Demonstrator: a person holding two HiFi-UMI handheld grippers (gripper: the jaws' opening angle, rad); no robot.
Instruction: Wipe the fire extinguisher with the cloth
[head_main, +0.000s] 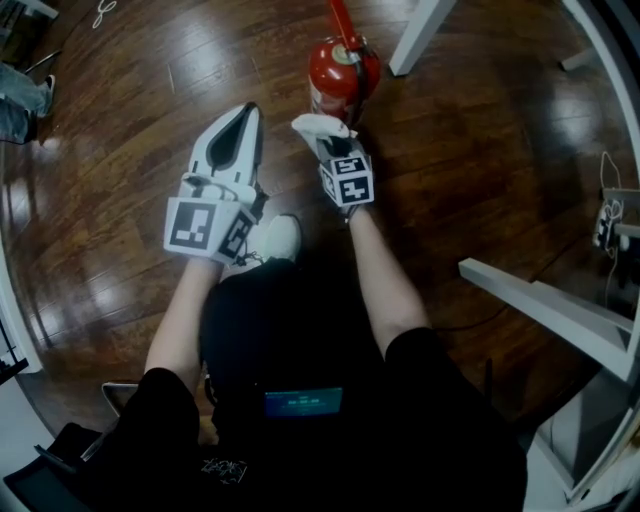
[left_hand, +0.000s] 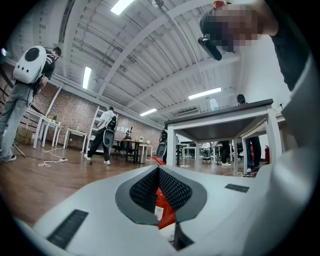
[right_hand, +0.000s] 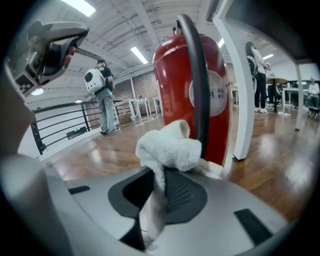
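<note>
The right gripper's (right_hand: 162, 175) jaws are clamped on a bunched white cloth (right_hand: 170, 147), while the left gripper's (left_hand: 159, 172) jaws sit all but together on nothing, its tips aimed at the floor just left of the cloth. Beneath both lies a dark, glossy wooden floor (head_main: 120, 200), on which the red fire extinguisher (right_hand: 172, 75) stands upright directly ahead of the right jaws, the cloth pressed close to its lower body beside the black hose (right_hand: 197, 75). Beyond it rise a white table leg (right_hand: 241, 100) and an open hall with white tables, strip lights and people standing well apart.
</note>
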